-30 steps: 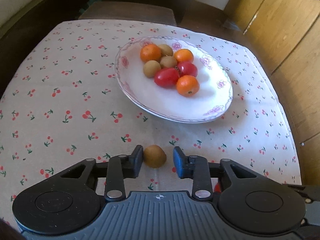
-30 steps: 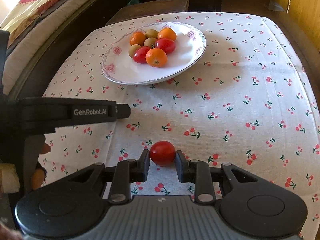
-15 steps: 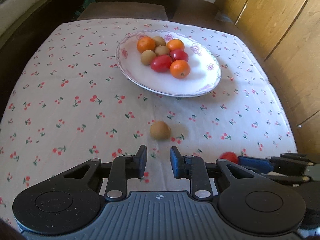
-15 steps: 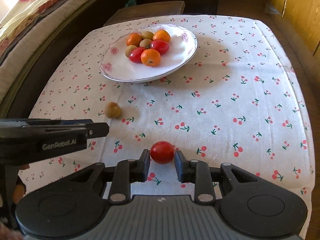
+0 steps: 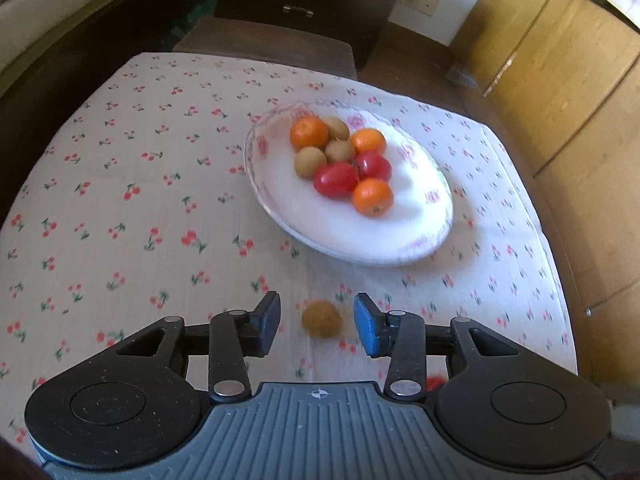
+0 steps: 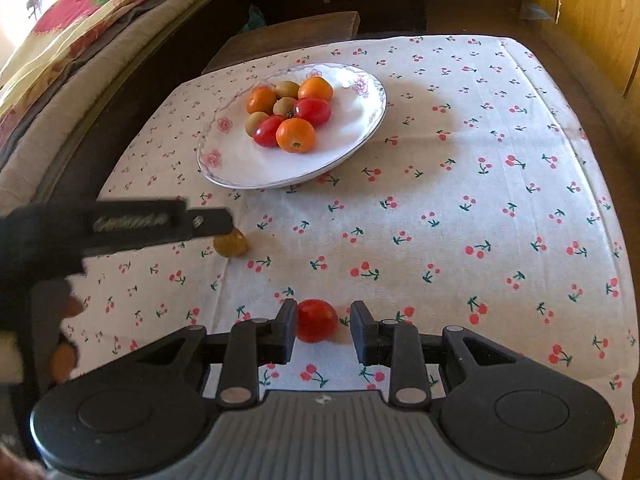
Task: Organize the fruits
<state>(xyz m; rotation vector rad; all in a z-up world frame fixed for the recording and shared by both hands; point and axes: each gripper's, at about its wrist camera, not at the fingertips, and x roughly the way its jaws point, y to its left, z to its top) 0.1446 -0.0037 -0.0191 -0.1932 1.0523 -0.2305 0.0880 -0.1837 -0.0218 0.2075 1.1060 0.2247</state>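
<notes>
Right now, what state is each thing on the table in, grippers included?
Left gripper: open, jaws just widened around the loose kiwi, not touching.
Loose kiwi: lying on the tablecloth.
Right gripper: open, left pad against the loose tomato.
Loose tomato: on the tablecloth.
Plate: holding eight fruits.

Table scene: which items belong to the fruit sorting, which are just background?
Job:
- loose kiwi between the open left gripper fingers
- loose tomato at the right gripper, gap on one side
- plate holding oranges, kiwis, tomatoes

Background:
- cherry-print tablecloth
- wooden cabinets
- bedding
</notes>
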